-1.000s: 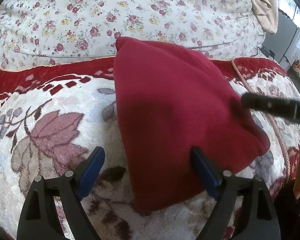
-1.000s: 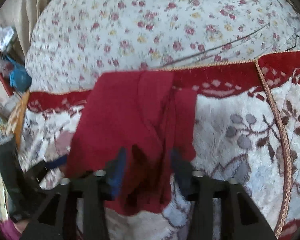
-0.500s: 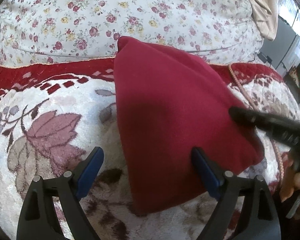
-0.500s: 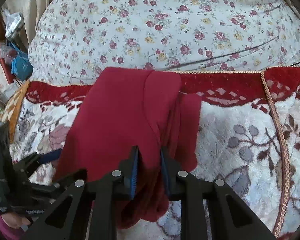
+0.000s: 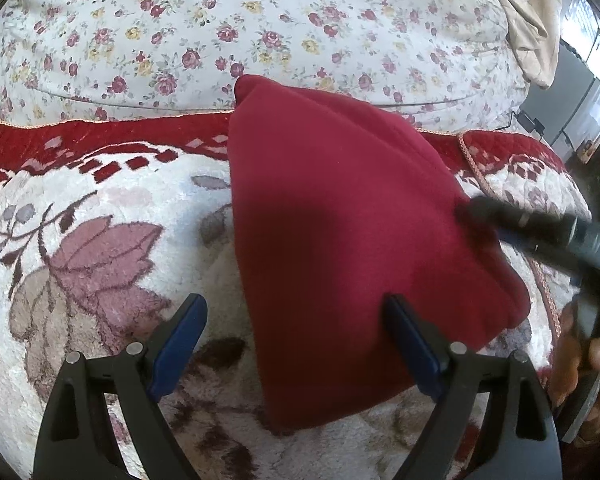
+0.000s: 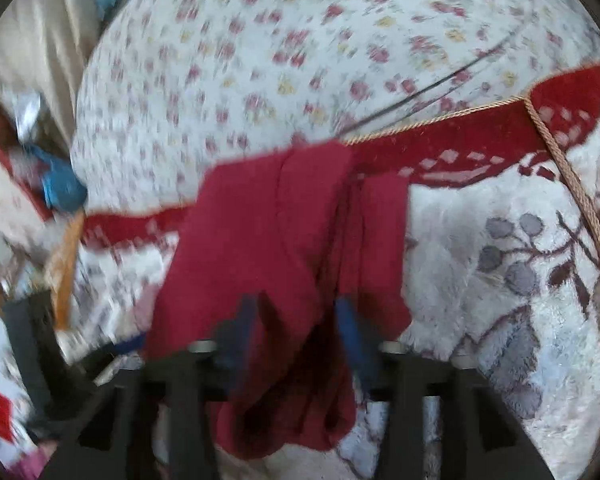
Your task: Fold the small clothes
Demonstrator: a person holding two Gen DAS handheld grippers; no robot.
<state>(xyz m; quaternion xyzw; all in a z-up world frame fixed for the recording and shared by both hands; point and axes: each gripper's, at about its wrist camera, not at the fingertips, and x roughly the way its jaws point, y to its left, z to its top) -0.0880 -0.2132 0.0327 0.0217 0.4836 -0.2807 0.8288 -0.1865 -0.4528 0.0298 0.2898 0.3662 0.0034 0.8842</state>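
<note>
A dark red garment lies folded on the plush leaf-patterned blanket; it also shows in the right wrist view. My left gripper is open, its blue-padded jaws straddling the garment's near edge, the right pad resting on the cloth. My right gripper is open, jaws a little apart around the garment's bunched near folds. This view is blurred by motion. The right gripper also shows from the side in the left wrist view, at the garment's right edge.
A floral-print cushion rises behind the blanket. The blanket has a red border with gold cord. Beige cloth hangs at the far right. Blue and other clutter lies off the blanket's left side.
My right gripper was shut on the garment's folds half a second ago; its jaws have parted and the view has swung. The left gripper has stayed open and nearly still.
</note>
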